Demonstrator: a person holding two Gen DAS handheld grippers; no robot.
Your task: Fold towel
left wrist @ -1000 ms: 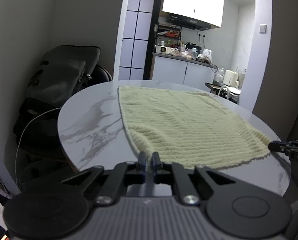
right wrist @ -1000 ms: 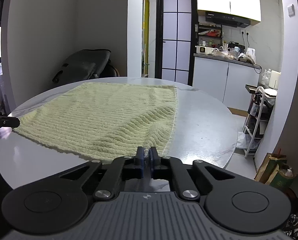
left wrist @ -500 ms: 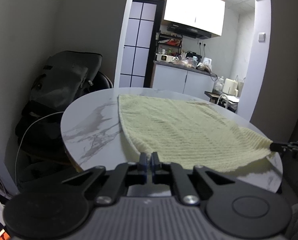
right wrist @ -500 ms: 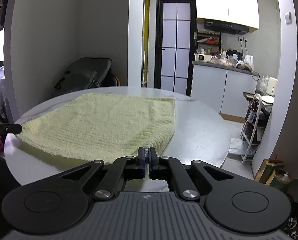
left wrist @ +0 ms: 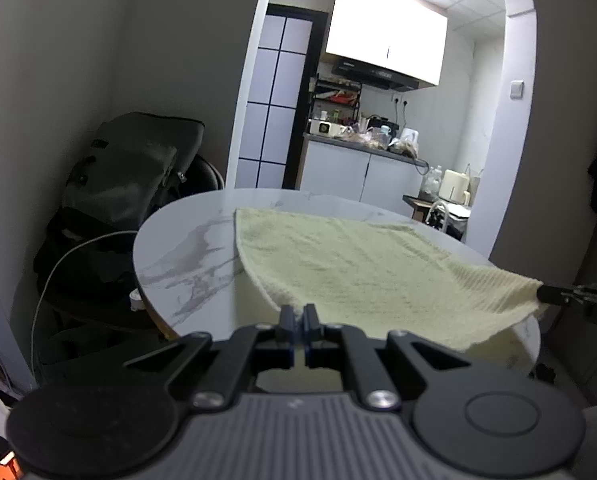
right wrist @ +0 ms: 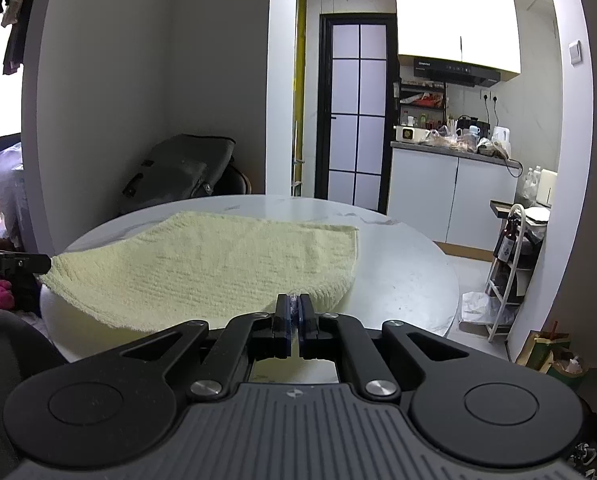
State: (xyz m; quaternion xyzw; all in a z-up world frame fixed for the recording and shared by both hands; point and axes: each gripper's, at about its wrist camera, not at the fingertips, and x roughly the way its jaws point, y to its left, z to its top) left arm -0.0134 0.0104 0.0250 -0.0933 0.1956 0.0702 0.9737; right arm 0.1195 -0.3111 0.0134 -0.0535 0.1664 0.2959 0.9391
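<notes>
While the pale yellow towel (left wrist: 350, 264) lies with its far portion flat on the round marble counter (left wrist: 186, 248), its two near corners are raised clear of the surface, one clamped in the jaws of the left gripper (left wrist: 297, 316) and one in the jaws of the right gripper (right wrist: 293, 312). Grasping appears complete and the first fold only begun: no layer yet lies doubled over. Remaining work, by this judgement, is to carry the near edge over to the far edge, release it, and make any further folds.
</notes>
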